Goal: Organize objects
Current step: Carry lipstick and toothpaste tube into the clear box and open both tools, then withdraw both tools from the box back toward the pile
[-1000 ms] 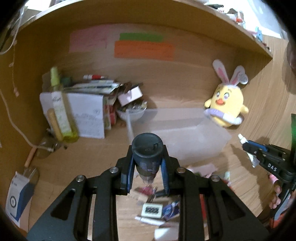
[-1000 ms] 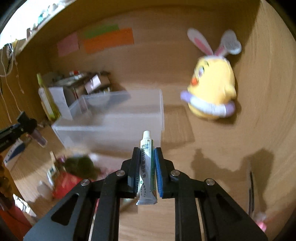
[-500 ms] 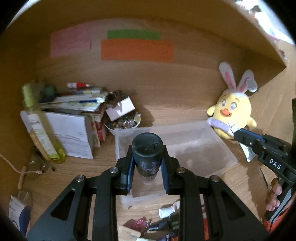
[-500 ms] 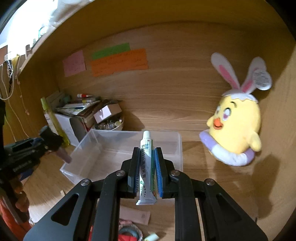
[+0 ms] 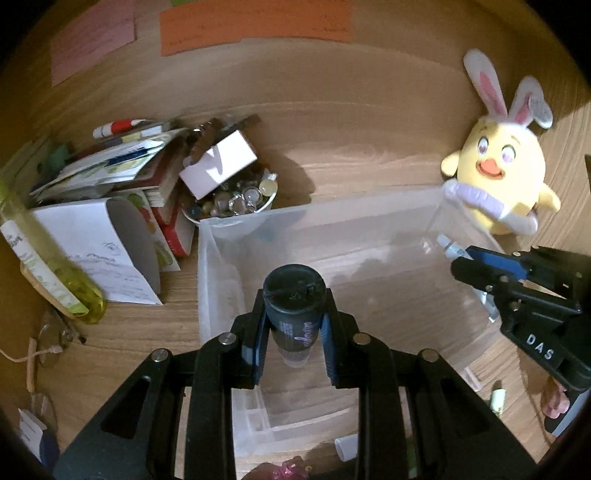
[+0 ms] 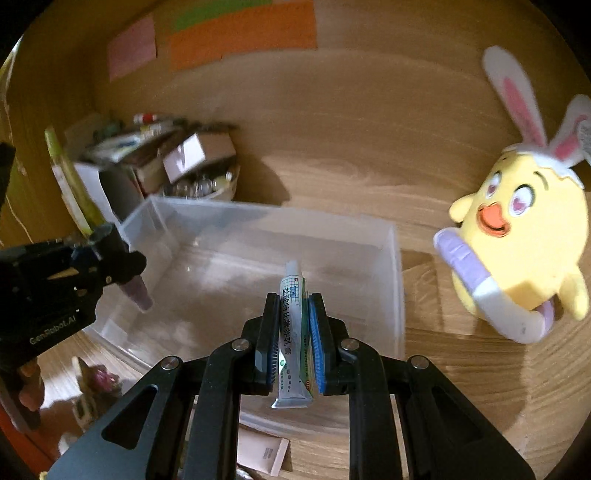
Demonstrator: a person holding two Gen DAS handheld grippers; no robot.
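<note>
Left gripper [image 5: 294,332] clamps my dark bottle [image 5: 294,306], right gripper [image 6: 293,334] my ointment tube [image 6: 293,332]; both over the clear bin [image 6: 395,280] on the wooden desk [image 6: 461,369]; sticky notes [image 6: 240,33] on the back wall.

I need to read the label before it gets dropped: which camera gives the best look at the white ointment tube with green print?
The right wrist view: the white ointment tube with green print stands close and centred in the right gripper, printed face readable. The left wrist view shows only its white cap end, small and blurred, over the clear plastic bin.
</note>
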